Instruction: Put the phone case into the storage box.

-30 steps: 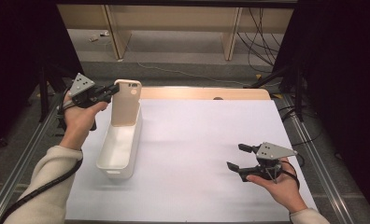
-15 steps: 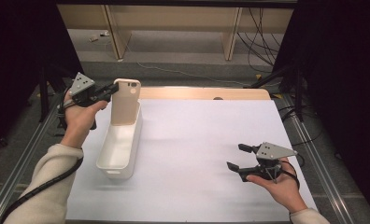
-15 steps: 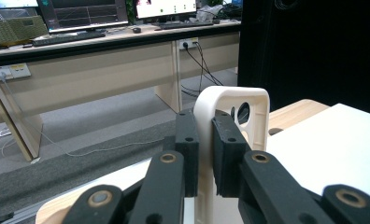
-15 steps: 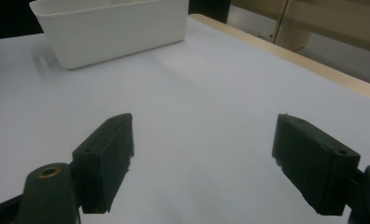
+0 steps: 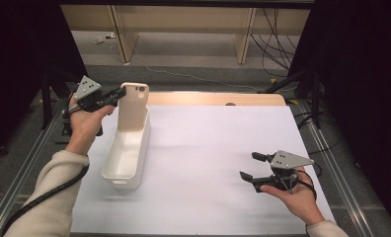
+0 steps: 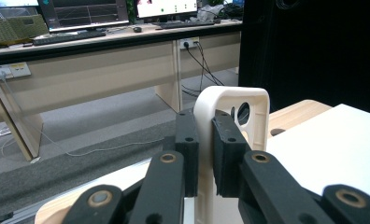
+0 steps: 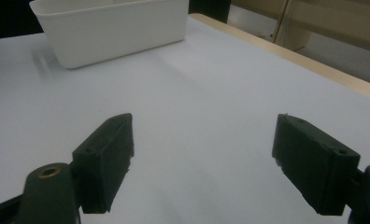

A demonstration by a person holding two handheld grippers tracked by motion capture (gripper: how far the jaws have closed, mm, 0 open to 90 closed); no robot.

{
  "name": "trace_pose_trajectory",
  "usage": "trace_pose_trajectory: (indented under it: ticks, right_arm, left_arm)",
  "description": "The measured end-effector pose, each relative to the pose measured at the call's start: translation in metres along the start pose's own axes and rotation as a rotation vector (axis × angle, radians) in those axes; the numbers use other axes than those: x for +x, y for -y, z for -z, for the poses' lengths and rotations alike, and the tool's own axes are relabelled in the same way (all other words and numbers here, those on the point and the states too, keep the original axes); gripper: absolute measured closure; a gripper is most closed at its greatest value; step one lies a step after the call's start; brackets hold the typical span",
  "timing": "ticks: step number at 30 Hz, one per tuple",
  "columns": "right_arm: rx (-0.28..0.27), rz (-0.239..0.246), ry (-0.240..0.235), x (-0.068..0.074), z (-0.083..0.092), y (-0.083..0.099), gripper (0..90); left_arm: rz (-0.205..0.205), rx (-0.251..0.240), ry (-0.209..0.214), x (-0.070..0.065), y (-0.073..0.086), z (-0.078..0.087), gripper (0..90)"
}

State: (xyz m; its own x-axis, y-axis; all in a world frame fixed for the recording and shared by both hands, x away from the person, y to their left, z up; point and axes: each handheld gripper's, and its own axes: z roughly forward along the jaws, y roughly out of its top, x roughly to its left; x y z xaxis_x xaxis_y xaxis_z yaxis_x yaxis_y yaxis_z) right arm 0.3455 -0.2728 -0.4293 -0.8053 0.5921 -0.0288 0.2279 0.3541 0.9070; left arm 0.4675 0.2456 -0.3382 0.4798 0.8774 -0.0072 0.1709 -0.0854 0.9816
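A cream phone case (image 5: 133,106) stands upright in the far end of a long white bin (image 5: 127,153) at the table's left. My left gripper (image 5: 118,93) is shut on the case's top left edge. In the left gripper view both black pads clamp the case (image 6: 230,100) wall beside its camera cut-out, with the left gripper (image 6: 205,154) pointing level. My right gripper (image 5: 248,165) rests low over the white sheet at the near right, open with nothing between its jaws. The right gripper (image 7: 202,163) faces the white bin (image 7: 113,30) from across the sheet.
A white sheet (image 5: 218,148) covers most of the wooden table (image 5: 213,98). Metal rails (image 5: 28,163) run along both table sides. Desks and cables (image 5: 272,34) lie on the floor beyond the far edge.
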Motion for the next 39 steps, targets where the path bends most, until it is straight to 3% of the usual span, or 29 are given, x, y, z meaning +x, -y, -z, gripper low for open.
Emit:
trace_pose_trajectory:
  ticks: [39]
  right_arm:
    - [-0.002, -0.002, 0.0, 0.0, 0.0, 0.0, 22.0]
  left_arm:
    - [0.002, 0.001, -0.003, 0.009, 0.007, -0.013, 81.9]
